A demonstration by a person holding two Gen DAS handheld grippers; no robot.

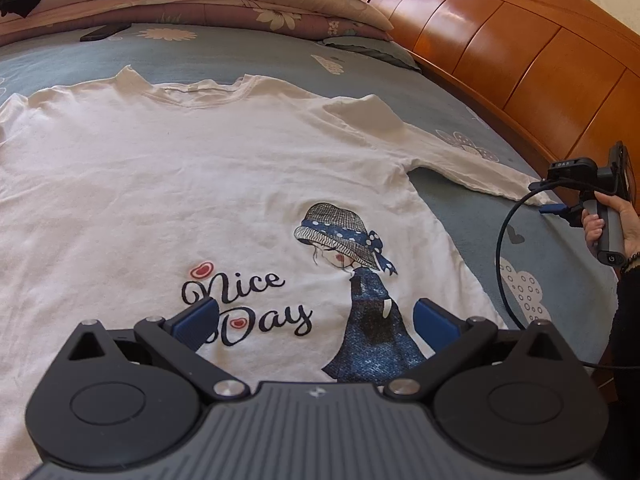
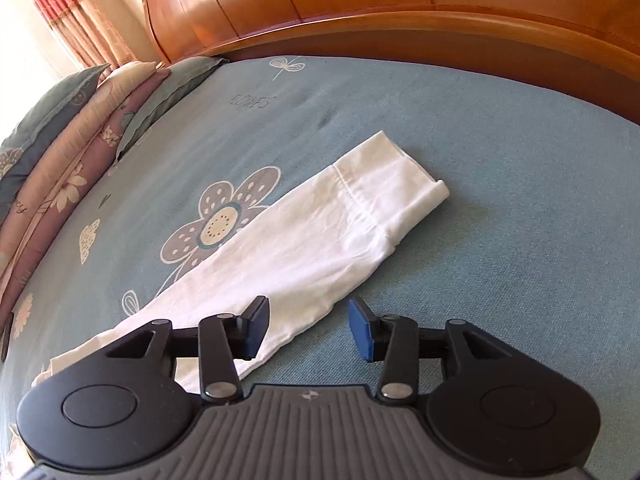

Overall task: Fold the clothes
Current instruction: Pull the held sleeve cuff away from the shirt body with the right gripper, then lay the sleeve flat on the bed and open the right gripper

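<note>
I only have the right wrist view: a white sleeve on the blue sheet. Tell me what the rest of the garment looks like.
Observer: The white shirt lies spread flat, front up, with a "Nice Day" print.
Operator: Report the left gripper.
Observer: The left gripper hangs over the print, open and empty.
Operator: Say where the right gripper stands from there.
Observer: The right gripper is at the cuff end of the sleeve, held in a hand, jaws open.

The white T-shirt [image 1: 168,184] is lying soft, matt and creased, its printed girl [image 1: 360,280] looking slightly rubbery. The bedsheet [image 2: 500,184] is showing woven, matt cotton. The headboard [image 1: 520,56] is gleaming with glossy varnished wood.
</note>
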